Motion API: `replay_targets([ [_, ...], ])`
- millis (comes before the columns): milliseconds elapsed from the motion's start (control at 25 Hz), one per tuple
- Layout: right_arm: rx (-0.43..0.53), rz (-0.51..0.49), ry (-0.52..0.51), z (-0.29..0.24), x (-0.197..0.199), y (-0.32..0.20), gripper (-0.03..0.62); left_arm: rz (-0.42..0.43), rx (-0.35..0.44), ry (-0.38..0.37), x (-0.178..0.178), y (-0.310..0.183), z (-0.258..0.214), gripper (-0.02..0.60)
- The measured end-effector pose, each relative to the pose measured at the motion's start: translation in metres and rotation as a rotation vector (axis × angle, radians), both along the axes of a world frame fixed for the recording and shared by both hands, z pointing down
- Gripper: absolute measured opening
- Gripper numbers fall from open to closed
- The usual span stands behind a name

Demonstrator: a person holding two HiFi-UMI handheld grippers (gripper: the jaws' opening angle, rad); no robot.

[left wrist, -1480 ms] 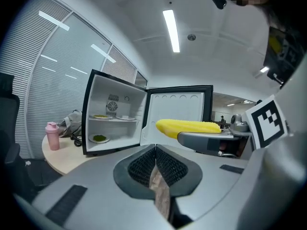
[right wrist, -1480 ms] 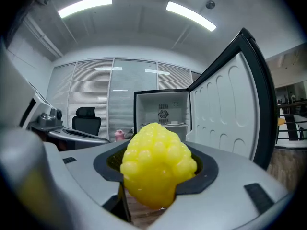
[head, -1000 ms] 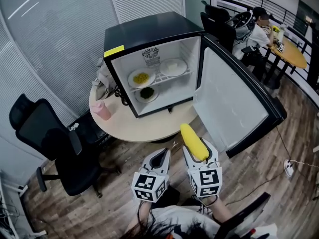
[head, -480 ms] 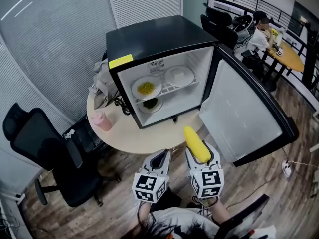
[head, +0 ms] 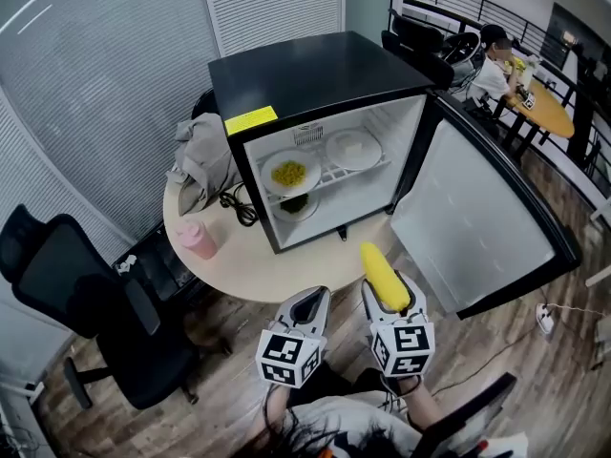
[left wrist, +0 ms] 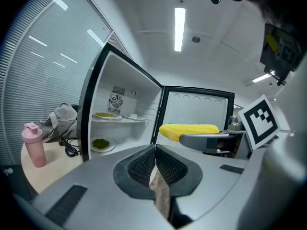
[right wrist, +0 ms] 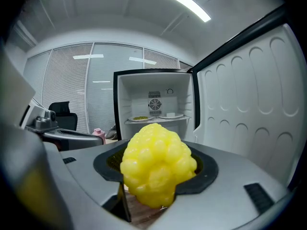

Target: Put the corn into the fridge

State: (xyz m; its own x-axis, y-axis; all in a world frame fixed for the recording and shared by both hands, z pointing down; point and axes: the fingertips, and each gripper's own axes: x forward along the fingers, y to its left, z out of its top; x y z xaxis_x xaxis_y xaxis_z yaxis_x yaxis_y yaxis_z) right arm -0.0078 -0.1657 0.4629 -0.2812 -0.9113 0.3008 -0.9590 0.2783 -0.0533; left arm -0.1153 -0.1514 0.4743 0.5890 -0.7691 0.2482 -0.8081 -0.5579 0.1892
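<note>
Corn (right wrist: pixel 156 163) lies lengthwise between your right gripper's (head: pixel 390 292) jaws. It is clamped by its rear half, and its free tip points straight ahead of the jaws at the open fridge (head: pixel 315 79). The jaws stand wide because the cob is thick, and both pads press its sides. Held this way, I judge, it can go in tip first without a wrist turn. It is not in the fridge yet: the cabinet is well ahead of the jaws, beyond the near edge of the table (head: pixel 239 270).

Your left gripper (left wrist: pixel 155 166) has its jaws closed on nothing, pads touching. It hangs idle just left of the right jaws. From its own view the corn shows side-on, to the right and a little ahead.

The door (head: pixel 477 222) is swung wide to the right of the right jaws, so the way in looks free. Ahead, the shelf (head: pixel 323 175) carries a plate of yellow food (head: pixel 289 173) and a pale plate (head: pixel 353 149), with a green dish (head: pixel 298 205) below. Left of the left jaws, a pink bottle (head: pixel 199 239) stands on the table.

It is hard to tell how much bare room remains on the shelf or on the floor beneath it, since the shelf covers much of the lower part. The corn's rear end is hidden between the pads. Your hands are hidden under the marker cubes (head: pixel 401 348).
</note>
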Motion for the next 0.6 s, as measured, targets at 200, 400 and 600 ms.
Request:
replay_targets([
  [200, -0.022, 0.019, 0.002, 0.004, -0.003, -0.003, 0.261, 0.018, -0.006, 0.020, -0.003, -0.001, 0.003, 0.011],
  [400, -0.038, 0.023, 0.008, 0.009, -0.004, -0.006, 0.261, 0.024, -0.013, 0.041, -0.004, -0.005, 0.005, 0.011],
  [600, -0.053, 0.025, 0.013, 0.015, -0.003, -0.016, 0.261, 0.034, -0.025, 0.044, -0.001, -0.014, 0.011, 0.011],
])
